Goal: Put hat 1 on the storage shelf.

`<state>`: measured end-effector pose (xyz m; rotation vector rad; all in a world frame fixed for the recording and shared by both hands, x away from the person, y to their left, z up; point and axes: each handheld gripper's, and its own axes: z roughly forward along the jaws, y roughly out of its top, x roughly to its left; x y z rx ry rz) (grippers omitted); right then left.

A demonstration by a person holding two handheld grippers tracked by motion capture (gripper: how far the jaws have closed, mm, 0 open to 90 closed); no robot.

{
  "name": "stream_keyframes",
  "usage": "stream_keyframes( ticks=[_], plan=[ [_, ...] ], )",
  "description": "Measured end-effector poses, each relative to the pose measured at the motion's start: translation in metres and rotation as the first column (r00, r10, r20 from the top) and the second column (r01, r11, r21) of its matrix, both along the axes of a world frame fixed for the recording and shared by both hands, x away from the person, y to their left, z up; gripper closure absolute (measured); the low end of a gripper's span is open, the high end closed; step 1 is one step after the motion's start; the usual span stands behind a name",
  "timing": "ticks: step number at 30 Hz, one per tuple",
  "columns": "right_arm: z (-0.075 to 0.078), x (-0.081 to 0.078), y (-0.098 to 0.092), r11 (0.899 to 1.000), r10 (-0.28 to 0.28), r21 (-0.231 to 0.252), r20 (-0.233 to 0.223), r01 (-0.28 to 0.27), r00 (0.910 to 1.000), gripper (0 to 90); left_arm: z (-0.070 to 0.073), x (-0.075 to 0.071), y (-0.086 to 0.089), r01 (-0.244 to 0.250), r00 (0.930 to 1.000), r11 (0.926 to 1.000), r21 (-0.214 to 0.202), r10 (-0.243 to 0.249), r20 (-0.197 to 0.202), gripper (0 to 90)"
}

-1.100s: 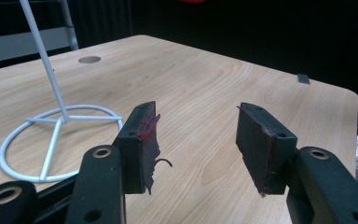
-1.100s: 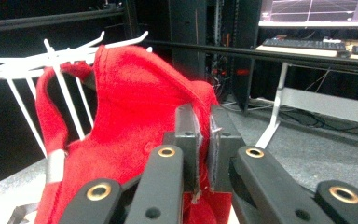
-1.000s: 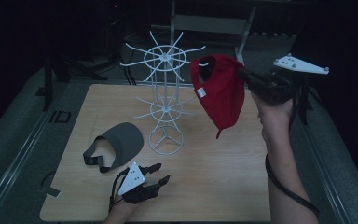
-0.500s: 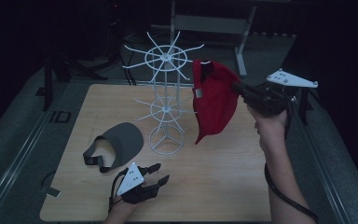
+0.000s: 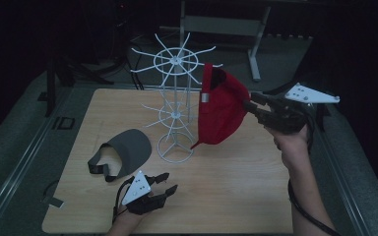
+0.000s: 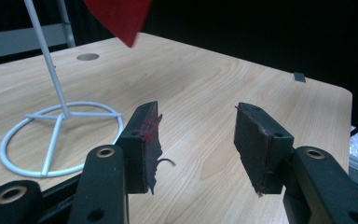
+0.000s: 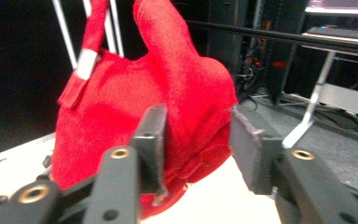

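The left gripper (image 5: 170, 182) is idling agape near the table's (image 5: 256, 187) front edge, while the red cap (image 5: 219, 110) is hanging on the rack (image 5: 174, 115), seemingly hooked, and the right gripper (image 5: 248, 104), jaws just spreading, should be backing away straight to avoid snagging.

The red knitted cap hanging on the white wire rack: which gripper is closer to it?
Right. The right gripper is right beside the red knitted cap, jaws open around its fabric. The left gripper sits low at the table's near edge, well apart from it.
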<state>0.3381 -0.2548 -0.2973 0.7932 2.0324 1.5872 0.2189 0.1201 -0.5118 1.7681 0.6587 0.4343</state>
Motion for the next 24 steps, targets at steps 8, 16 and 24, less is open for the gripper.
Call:
stream_keyframes(
  ticks=[8, 16, 24],
  plan=[
    [-0.009, -0.012, -0.017, 0.998, 0.034, 0.046, -0.034, -0.033, 0.9988, 39.8, -0.001, -0.001, 0.006, -0.019, 0.9998, 0.9998, -0.008, 0.018, -0.011, 50.7],
    [-0.025, -0.024, -0.038, 0.999, -0.007, 0.043, -0.010, 0.008, 0.9999, 26.0, 0.002, -0.002, 0.012, -0.026, 0.9996, 0.9996, -0.005, 0.026, -0.010, 50.7],
    [-0.056, -0.030, -0.059, 0.998, -0.042, 0.044, -0.026, 0.043, 0.9988, 17.7, -0.001, -0.004, 0.019, -0.035, 0.9993, 0.9994, 0.008, 0.035, -0.015, 50.7]
  ],
)
